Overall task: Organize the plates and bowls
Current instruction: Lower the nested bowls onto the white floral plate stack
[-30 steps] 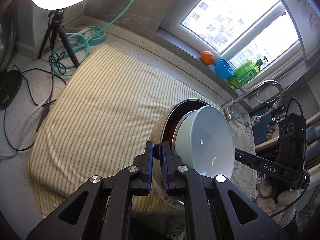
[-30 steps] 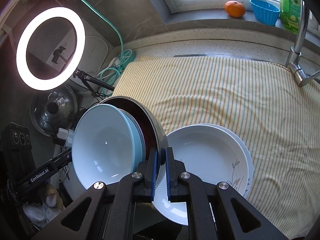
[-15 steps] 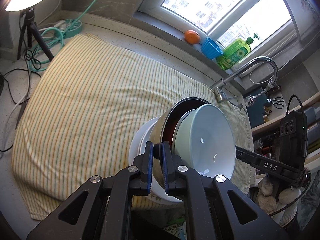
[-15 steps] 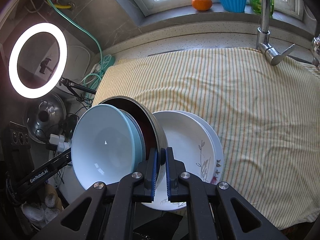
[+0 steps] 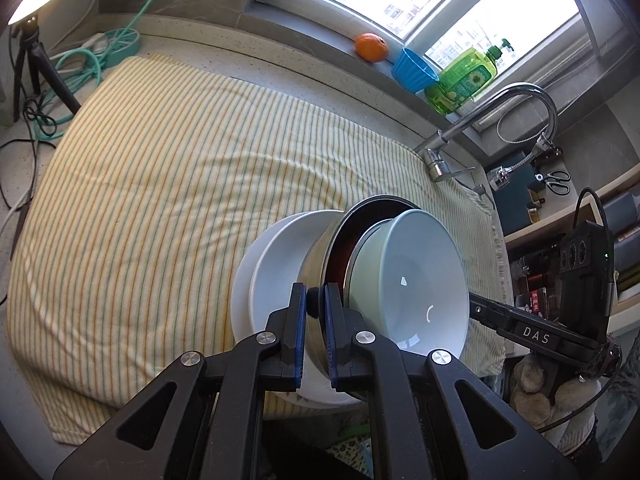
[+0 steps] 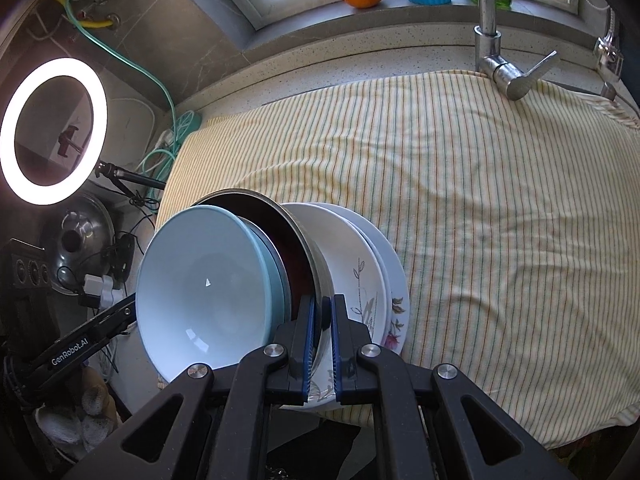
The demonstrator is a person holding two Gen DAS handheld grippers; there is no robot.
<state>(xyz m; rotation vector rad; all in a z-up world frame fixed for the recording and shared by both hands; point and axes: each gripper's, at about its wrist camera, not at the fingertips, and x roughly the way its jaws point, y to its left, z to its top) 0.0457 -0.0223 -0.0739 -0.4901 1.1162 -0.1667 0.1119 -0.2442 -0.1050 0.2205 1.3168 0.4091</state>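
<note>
Much of the stacked white plates point(image 6: 360, 276) lay hidden behind the tilted metal bowl point(image 6: 316, 268), and their near rim was cut off by the tool bodies; how many plates there were could not be made out. The left tool point(image 5: 316, 304) and the right tool point(image 6: 321, 312) each pinched the metal bowl's rim between nearly closed fingers, on opposite sides. A pale blue bowl point(image 6: 204, 292) nested inside it, both tipped on edge above the plates, which sat at the near edge of the striped cloth point(image 6: 480, 208) covering the surface. Only the right-wrist view showed the plates' floral pattern and the full ring light point(image 6: 52, 132). Only the left-wrist view showed scissors point(image 5: 558, 179) beyond the faucet point(image 5: 516, 100).
</note>
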